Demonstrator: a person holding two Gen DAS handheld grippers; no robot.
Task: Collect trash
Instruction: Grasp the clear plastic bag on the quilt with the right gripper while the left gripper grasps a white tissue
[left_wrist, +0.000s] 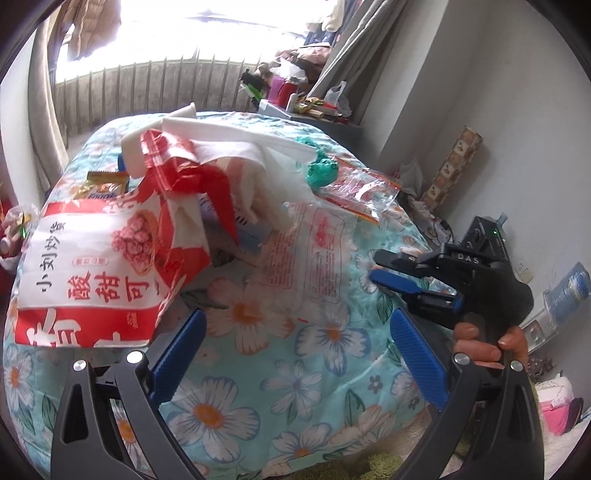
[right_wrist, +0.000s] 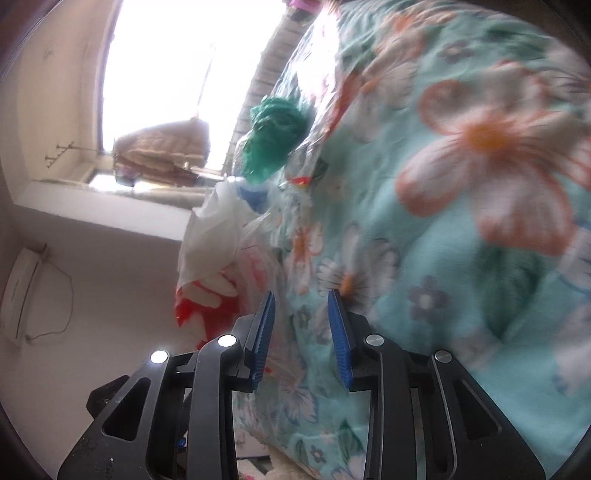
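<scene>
Lying heaped on a flower-print bed quilt: red-and-white snack bag, crumpled white tissue, clear printed plastic bag, green plastic wad, clear red-trimmed wrapper, small yellow snack packet. Hovering short of the heap, left tool, blue pads spread wide, nothing between them, snack bag's corner just beside the left pad. Reaching in from the right edge of the bed, right tool, gripped by a person's hand, tips near the clear printed plastic bag's lower edge. Seen from its own camera, right tool narrowed to a slim gap, only blurred quilt showing behind that gap, no trash visibly pinched; green plastic wad and white tissue well ahead. Judged step: closing in for a first pick at the near edge of the pile, nothing collected so far. Next move likely calling for a short advance, pads set around film and not quilt, then a firm squeeze. No bin in sight.
</scene>
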